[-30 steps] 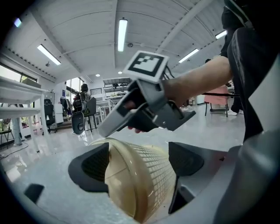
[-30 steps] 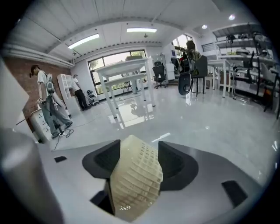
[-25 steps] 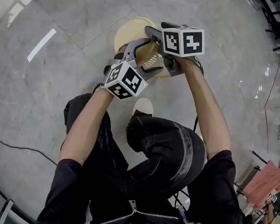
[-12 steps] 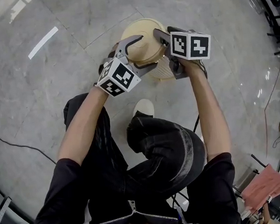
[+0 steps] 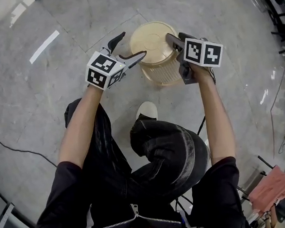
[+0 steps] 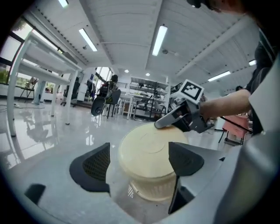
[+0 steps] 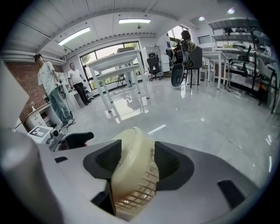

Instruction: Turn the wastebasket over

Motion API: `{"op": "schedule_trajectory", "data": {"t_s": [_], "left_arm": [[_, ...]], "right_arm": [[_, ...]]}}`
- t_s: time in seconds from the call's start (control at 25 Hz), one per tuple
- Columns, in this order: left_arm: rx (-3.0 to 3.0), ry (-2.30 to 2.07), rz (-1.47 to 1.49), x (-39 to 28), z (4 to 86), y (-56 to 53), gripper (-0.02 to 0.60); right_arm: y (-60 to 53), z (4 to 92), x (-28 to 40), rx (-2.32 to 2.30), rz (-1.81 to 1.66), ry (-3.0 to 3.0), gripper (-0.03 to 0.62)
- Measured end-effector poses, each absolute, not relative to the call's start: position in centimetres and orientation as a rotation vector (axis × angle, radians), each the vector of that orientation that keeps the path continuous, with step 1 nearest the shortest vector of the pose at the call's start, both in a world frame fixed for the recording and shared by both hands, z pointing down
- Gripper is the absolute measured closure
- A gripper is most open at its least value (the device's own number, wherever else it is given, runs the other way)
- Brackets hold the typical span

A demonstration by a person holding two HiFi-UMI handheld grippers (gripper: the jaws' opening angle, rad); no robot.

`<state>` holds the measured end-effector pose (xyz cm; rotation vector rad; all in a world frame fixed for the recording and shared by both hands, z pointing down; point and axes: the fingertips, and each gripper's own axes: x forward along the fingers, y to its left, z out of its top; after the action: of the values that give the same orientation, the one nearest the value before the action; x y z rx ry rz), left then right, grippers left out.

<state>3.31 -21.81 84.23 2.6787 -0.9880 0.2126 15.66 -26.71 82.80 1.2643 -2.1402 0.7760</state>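
The cream wastebasket (image 5: 154, 52) stands on the grey floor with its solid bottom facing up and its lattice wall below. My right gripper (image 5: 173, 39) is shut on the basket's right upper edge; in the right gripper view the wastebasket (image 7: 131, 183) fills the gap between that right gripper's (image 7: 133, 162) dark pads. My left gripper (image 5: 130, 46) hangs open just left of the basket, apart from it. Seen from the left gripper view, the wastebasket (image 6: 146, 151) sits ahead of the spread left gripper (image 6: 142, 162), with the right gripper (image 6: 173, 120) on its far edge.
A white shoe (image 5: 145, 108) and the person's knees are just below the basket. A black cable (image 5: 15, 146) runs over the floor at left. White tables (image 7: 118, 61), chairs and two standing people (image 7: 50, 87) are farther off.
The basket has gone from tilted between both grippers to standing bottom-up on the floor. My left gripper has let go, opened and drawn off to the left. The right one still holds the edge.
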Motion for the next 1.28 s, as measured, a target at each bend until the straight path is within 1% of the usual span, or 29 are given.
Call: {"op": "schedule_trajectory", "data": {"t_s": [0.12, 0.24, 0.28, 0.32, 0.36, 0.48, 0.52, 0.56, 0.72, 0.96, 1.12, 1.24, 1.28], "left_arm": [[2.561, -0.931, 0.275, 4.1, 87.2, -22.1, 0.163], [2.493, -0.859, 0.238, 5.0, 88.1, -21.8, 0.175], [2.480, -0.843, 0.227, 5.1, 88.2, -21.7, 0.199], [2.463, -0.822, 0.215, 5.3, 88.3, -21.6, 0.239], [2.439, -0.796, 0.199, 5.4, 88.5, -21.4, 0.258], [2.372, -0.718, 0.171, 6.2, 89.0, -21.1, 0.266], [2.373, -0.709, 0.187, 6.5, 89.2, -20.9, 0.290], [2.386, -0.711, 0.215, 6.6, 89.4, -20.8, 0.299], [2.428, -0.724, 0.263, 6.4, 89.6, -21.0, 0.305], [2.416, -0.731, 0.258, 6.3, 89.7, -21.0, 0.305], [2.462, -0.765, 0.280, 6.3, 89.2, -21.1, 0.305], [2.568, -0.881, 0.223, 5.3, 86.9, -22.0, 0.305], [2.599, -0.922, 0.186, 4.8, 85.8, -22.2, 0.305]], "right_arm": [[-26.1, 82.9, 17.5, 1.327, 0.772, -2.144, 0.361], [-25.3, 83.3, 18.7, 1.358, 0.788, -2.142, 0.362], [-25.0, 83.4, 19.0, 1.361, 0.793, -2.139, 0.362], [-24.7, 83.6, 19.3, 1.363, 0.798, -2.134, 0.362], [-24.3, 83.9, 19.6, 1.363, 0.802, -2.125, 0.364], [-22.7, 86.4, 20.3, 1.302, 0.794, -2.067, 0.393], [-22.0, 87.6, 20.3, 1.280, 0.786, -2.047, 0.402], [-21.5, 88.4, 20.3, 1.280, 0.775, -2.042, 0.405], [-21.1, 88.7, 19.9, 1.363, 0.762, -2.088, 0.405], [-21.2, 88.9, 19.9, 1.355, 0.802, -2.082, 0.405], [-21.3, 88.6, 20.0, 1.363, 0.757, -2.086, 0.405], [-21.4, 86.8, 19.7, 1.425, 0.666, -2.129, 0.419], [-21.5, 85.9, 19.3, 1.439, 0.642, -2.161, 0.434]]}}
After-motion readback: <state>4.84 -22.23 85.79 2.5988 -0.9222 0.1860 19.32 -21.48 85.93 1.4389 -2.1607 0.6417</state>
